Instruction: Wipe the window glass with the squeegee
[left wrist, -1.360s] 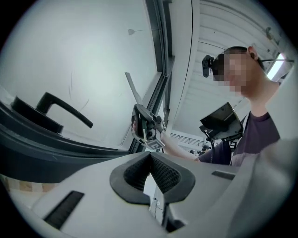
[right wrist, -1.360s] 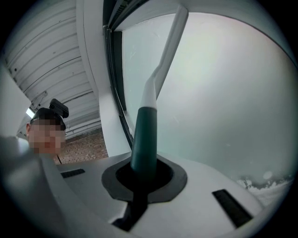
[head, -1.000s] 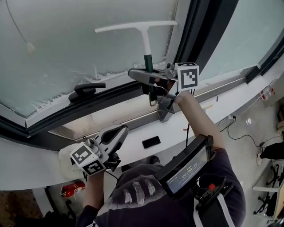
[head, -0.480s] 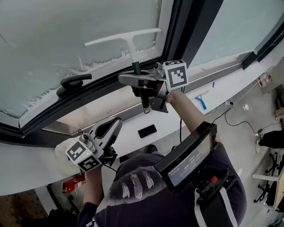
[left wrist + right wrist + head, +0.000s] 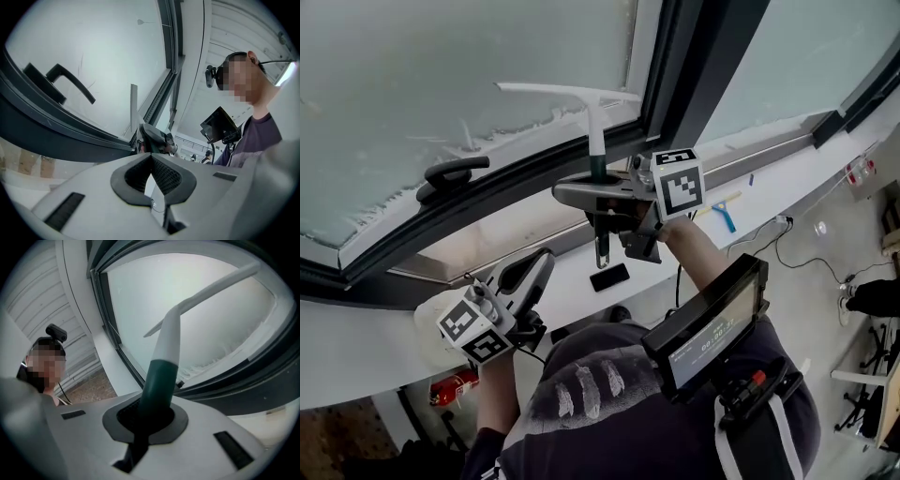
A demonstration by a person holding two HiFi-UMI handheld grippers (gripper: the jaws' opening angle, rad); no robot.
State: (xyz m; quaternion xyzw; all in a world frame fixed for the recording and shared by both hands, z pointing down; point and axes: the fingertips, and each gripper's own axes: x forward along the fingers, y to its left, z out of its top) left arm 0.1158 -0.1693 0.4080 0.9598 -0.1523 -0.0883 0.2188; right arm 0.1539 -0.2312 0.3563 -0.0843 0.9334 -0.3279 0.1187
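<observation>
Jaws of the right gripper [image 5: 147, 420] are clamped on the dark green grip end of the squeegee [image 5: 598, 122]. The hold is low on the grip, so the white shaft runs out along the gripper's line w/ the T-blade crosswise at the far end, which gives reach w/o the gripper body meeting the pane. The left gripper [image 5: 152, 174] has its pads fully together, nothing between them. It hangs below & a bit right of the black window handle [image 5: 450, 174], prob. parked there to stay clear of the stroke. The blade lies up & to the right of that handle, low on the window glass [image 5: 441, 66], near the pane's bottom right corner. It looks laid against the glass, tho contact can't be confirmed. White streaky residue [image 5: 478, 141] runs along the pane's bottom edge, from just above the handle to under the blade, so by my reading the low strip is what's not yet cleared. The dark frame [image 5: 516, 190] carrying the handle passes just below the blade, leaving little room for the stroke. Below-right of the handle a flat black item, maybe a phone [image 5: 609, 277], lies on the white sill [image 5: 797, 192]. Much further right of the handle, past the right gripper, a small blue tool [image 5: 727, 208] lies on the same sill, well clear of the work.
</observation>
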